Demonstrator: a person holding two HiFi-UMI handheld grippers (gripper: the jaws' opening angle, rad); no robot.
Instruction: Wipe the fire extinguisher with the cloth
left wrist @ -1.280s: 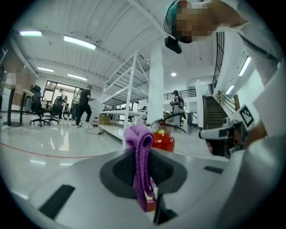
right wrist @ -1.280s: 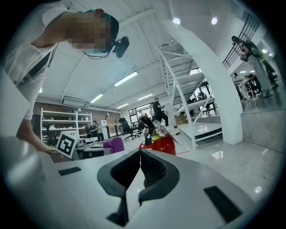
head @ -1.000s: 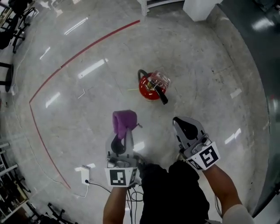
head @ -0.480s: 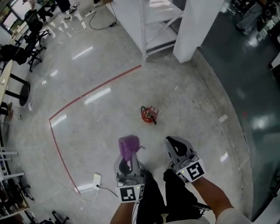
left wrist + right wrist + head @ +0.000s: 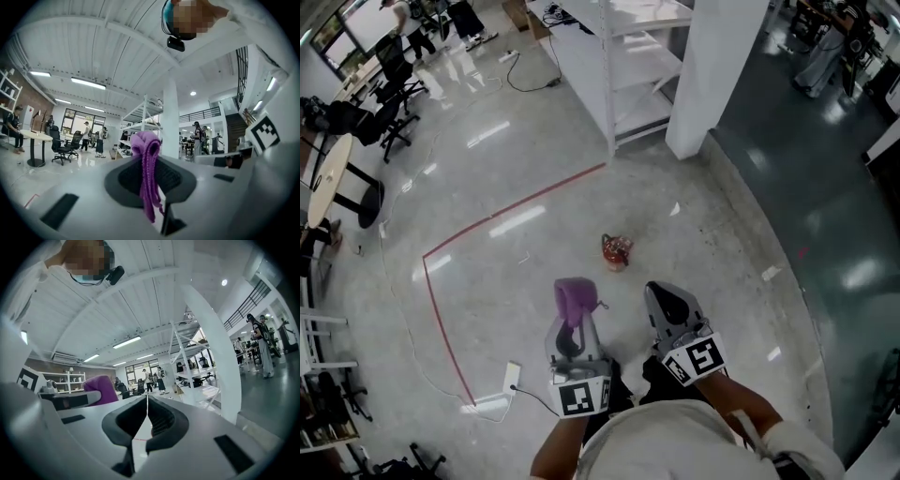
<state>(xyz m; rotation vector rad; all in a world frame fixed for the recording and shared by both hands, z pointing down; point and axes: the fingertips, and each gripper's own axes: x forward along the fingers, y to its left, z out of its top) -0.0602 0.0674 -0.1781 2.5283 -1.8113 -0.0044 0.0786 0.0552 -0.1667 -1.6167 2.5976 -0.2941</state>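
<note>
The red fire extinguisher (image 5: 617,250) stands small on the grey floor, far below and ahead of both grippers. My left gripper (image 5: 573,309) is shut on a purple cloth (image 5: 576,297), which bunches above the jaws and hangs down between them (image 5: 146,168). My right gripper (image 5: 668,302) is shut with nothing in it; its jaws meet in a thin line (image 5: 147,417). Both grippers point level, high above the floor. The cloth (image 5: 101,389) shows at the left in the right gripper view. Neither gripper view shows the extinguisher.
A white shelf rack (image 5: 623,66) and a white pillar (image 5: 712,70) stand beyond the extinguisher. Red tape (image 5: 487,220) marks the floor. A white power strip (image 5: 510,377) with cable lies at my left. Office chairs (image 5: 389,66), a round table and several people are farther off.
Both grippers have risen a long way with the person, who has stood up. The extinguisher now looks much smaller and farther below. The cloth stays in the left gripper.
</note>
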